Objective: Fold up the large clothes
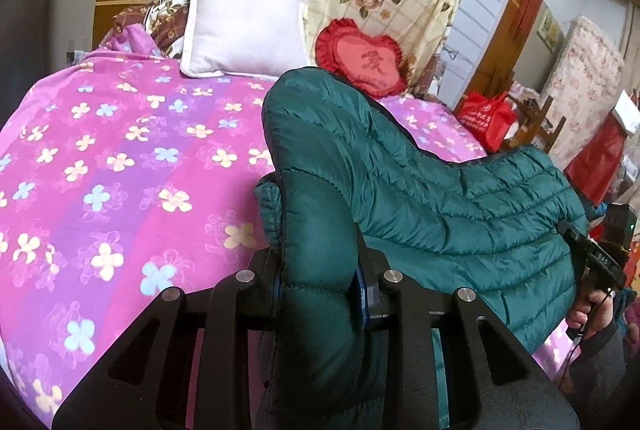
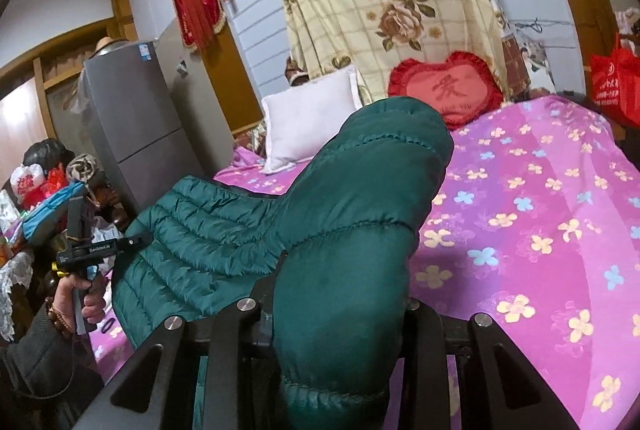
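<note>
A: Where was the green puffer jacket (image 1: 420,190) at that moment?

B: Up off the pink flowered bedspread (image 1: 120,170), on the near side of the bed, well short of the white pillow (image 1: 244,30) and the red heart cushion (image 1: 364,58) at the head. It sagged in a swag between the two tongs.

A: And the tongs themselves?

B: The left gripper (image 1: 320,290) was clamped on a thick roll of quilted fabric, pads pressing it from both sides. The right gripper (image 2: 340,314) had its jaws nipped down on another padded edge, and a puffy fold rose in front of it toward the pillow.

A: How did it look to handle?

B: Light and soft, I'd judge. It billowed rather than hung flat, so the filling would spring back after a fold. The shell looked smooth and faintly shiny, probably slippery between narrow pads.

A: So where to take hold?

B: On stitched seams or the hem, I'd say, where the fabric was doubled and less likely to slide. Grabbing mid-panel would likely pinch only loose shell. Corners farthest from the pillow seemed the sensible pair for laying it flat.
</note>
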A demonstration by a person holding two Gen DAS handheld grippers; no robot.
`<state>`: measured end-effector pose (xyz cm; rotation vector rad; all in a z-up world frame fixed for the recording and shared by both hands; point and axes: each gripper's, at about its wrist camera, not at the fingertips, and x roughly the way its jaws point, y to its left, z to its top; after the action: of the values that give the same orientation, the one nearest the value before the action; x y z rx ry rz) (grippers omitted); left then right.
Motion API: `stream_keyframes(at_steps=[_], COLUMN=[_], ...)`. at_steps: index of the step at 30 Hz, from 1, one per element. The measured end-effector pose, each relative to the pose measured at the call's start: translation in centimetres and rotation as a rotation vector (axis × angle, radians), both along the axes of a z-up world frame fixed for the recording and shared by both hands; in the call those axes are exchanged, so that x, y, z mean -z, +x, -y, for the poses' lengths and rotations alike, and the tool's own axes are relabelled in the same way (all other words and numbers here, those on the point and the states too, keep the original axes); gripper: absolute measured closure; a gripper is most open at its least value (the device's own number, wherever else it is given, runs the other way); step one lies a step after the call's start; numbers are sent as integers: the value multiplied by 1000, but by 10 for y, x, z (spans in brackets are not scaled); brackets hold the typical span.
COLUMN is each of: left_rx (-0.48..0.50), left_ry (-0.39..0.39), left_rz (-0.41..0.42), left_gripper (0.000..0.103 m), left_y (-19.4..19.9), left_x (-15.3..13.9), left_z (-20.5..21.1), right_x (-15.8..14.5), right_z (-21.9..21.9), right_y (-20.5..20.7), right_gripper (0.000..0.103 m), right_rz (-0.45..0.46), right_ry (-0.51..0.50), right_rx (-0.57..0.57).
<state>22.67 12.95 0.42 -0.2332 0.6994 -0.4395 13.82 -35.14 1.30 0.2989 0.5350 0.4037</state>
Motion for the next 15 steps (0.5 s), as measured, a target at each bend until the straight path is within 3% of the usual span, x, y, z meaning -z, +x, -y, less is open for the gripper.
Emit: stream_keyframes(at_steps=[9, 15], left_rx=[17, 4], left_ry=[21, 77], left_rz=[3, -66], left_gripper=[77, 74], left_y=[-44, -44], left_x=[-2, 27], left_z=[-5, -6], right_x=[2, 31], right_z=[-1, -6], right_y=[-34, -26], right_gripper=[72, 72], right_rz=[-27, -101], right_ry=[27, 24], right_rx=[-9, -41])
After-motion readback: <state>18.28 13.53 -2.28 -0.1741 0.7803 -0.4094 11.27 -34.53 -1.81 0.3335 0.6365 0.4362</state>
